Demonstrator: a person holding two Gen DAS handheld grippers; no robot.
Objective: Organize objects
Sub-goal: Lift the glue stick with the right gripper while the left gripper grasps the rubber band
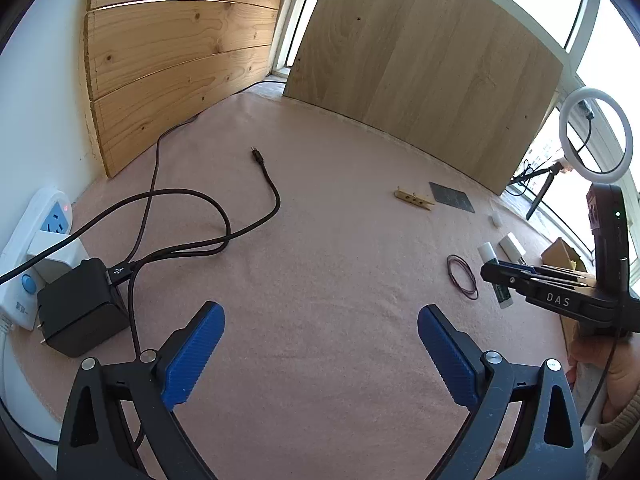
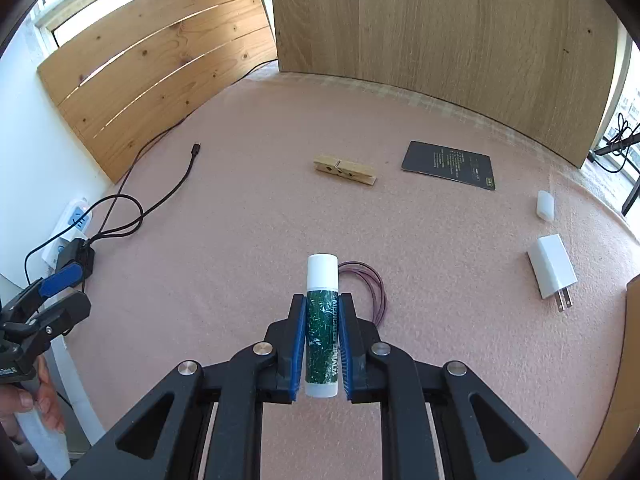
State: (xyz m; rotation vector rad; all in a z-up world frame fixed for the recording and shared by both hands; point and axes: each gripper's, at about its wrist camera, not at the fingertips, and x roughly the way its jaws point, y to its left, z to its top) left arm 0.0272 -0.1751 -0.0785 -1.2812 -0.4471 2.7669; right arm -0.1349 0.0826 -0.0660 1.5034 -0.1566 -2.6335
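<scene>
Right tongs (image 2: 322, 344) clamp the lip balm (image 2: 322, 320) lengthwise, cap pointing forward; left tongs (image 1: 320, 356) gape empty.

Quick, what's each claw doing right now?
Left gripper: open, holding nothing.
Right gripper: shut on the lip balm tube.

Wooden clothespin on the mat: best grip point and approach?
Take the wooden clothespin from above, gripper pads across its narrow width near the spring at mid-length. It lies flat and long on the mat with clear space all round, so the long sides are the reachable faces.
</scene>
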